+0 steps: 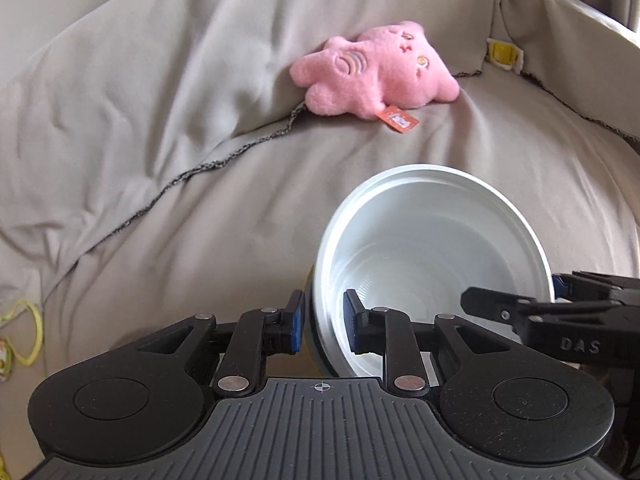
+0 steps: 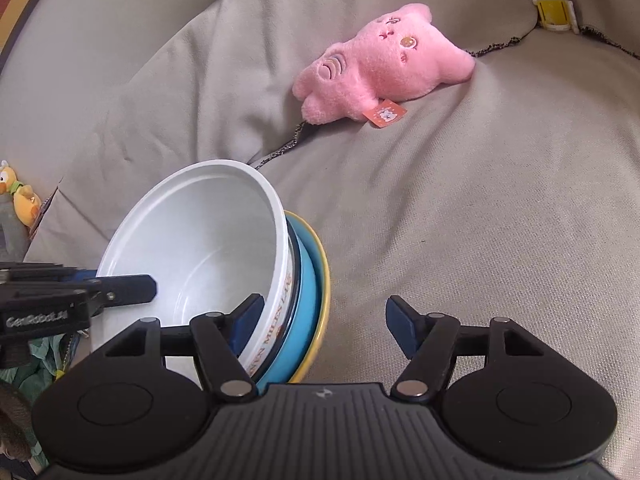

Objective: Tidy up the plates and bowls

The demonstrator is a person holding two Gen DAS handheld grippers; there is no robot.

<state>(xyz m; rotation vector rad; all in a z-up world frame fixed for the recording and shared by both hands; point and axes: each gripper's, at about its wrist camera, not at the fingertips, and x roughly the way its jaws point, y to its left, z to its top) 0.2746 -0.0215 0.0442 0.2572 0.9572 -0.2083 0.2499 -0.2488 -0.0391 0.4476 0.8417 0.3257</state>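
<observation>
White bowl (image 2: 192, 248) nested in blue bowl (image 2: 306, 300) and yellow plate (image 2: 325, 280); left gripper (image 1: 320, 322) jaws clamp rim, right gripper (image 2: 324, 326) jaws open. Stack formed, placement remains.

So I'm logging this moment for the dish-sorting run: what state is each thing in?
white bowl: tilted, nested in the blue one
blue bowl: tilted, inside the yellow one
yellow bowl: outermost, on the sofa
left gripper: shut on the white bowl's rim
right gripper: open, straddling the stack's rims
pink plush toy: lying on its side
</observation>
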